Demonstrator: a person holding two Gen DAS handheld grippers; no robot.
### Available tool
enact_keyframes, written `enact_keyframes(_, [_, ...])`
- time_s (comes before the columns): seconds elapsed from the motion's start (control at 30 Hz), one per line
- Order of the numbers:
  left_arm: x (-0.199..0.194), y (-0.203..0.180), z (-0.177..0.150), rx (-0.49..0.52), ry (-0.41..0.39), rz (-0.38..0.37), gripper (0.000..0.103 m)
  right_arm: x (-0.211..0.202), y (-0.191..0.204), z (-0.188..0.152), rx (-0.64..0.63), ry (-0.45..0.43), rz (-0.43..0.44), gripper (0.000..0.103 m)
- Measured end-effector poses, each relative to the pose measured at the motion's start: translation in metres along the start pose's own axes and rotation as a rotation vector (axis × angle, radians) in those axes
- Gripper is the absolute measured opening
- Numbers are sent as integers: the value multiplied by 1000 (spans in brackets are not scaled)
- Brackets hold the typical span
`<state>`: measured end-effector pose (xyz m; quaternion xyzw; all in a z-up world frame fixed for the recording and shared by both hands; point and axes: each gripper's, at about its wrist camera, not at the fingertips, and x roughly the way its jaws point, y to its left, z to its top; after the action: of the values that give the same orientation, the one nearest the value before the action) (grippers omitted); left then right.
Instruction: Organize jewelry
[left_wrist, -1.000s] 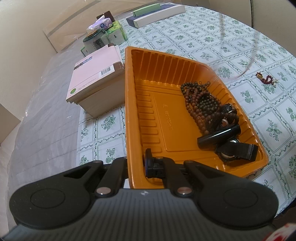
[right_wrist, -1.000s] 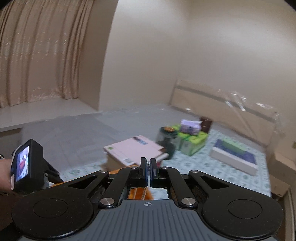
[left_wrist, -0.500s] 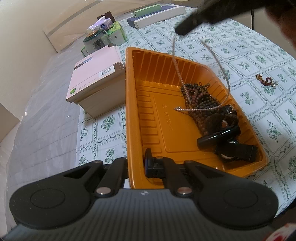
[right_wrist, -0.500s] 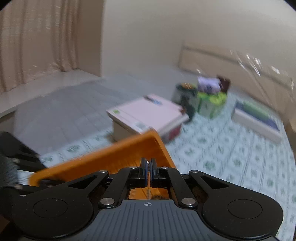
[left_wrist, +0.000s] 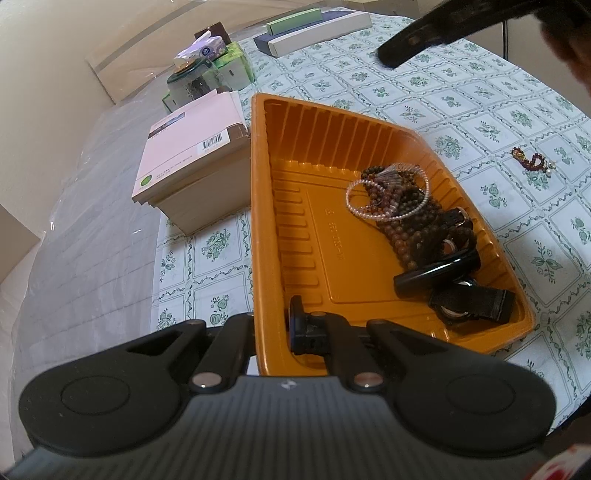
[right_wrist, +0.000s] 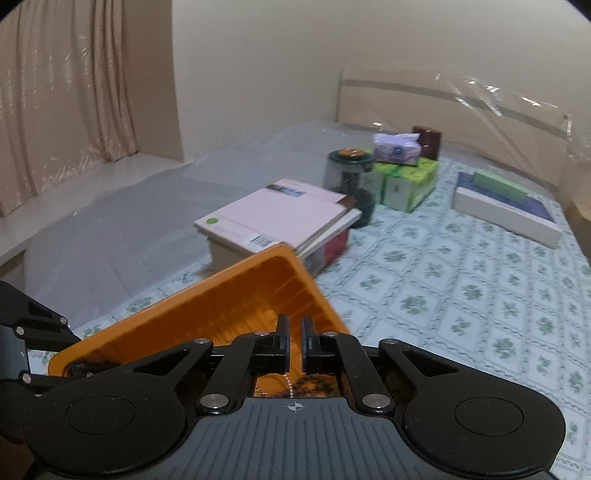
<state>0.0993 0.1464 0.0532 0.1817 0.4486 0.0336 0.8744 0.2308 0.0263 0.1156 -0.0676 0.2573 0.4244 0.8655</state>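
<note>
My left gripper (left_wrist: 273, 325) is pinching the near wall of the orange tray (left_wrist: 291, 184). My right gripper (right_wrist: 293, 343) is hanging above the tray, its jaws just opening a little with nothing between them. The pearl necklace (left_wrist: 388, 199) is lying on the brown beads (left_wrist: 410, 229) inside.

My left wrist view is sharp and evenly lit — warm indoor light, soft shadows inside the orange tray (left_wrist: 332, 206), a pale sheen on its ribbed walls. The right wrist view is dimmer and softer. Plastic sheeting (right_wrist: 491, 99) at upper right throws glare streaks — both frames bow hard towards black corners.
</note>
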Motion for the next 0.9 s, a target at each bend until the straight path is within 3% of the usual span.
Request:
enact_keyframes(0.03, [0, 0, 0, -1, -1, 0, 3, -7, -4, -3, 11, -10, -14, 19])
enact_keyframes(0.1, [0, 0, 0, -2, -3, 0, 3, -25, -18, -14, 51, -34, -36, 42])
enact_keyframes(0.13, [0, 0, -1, -1, -2, 1, 3, -33, -26, -22, 76, -44, -50, 44])
enact_keyframes(0.53, [-1, -1, 0, -2, 1, 4, 3, -109, -132, -168, 379, 48, -404, 46])
enact_keyframes(0.7, [-2, -2, 1, 4, 4, 8, 3, -117, -139, -199, 404, 87, -417, 46])
enact_keyframes(0.9, [-2, -2, 1, 9, 6, 12, 3, -95, -132, -216, 358, 105, -403, 45])
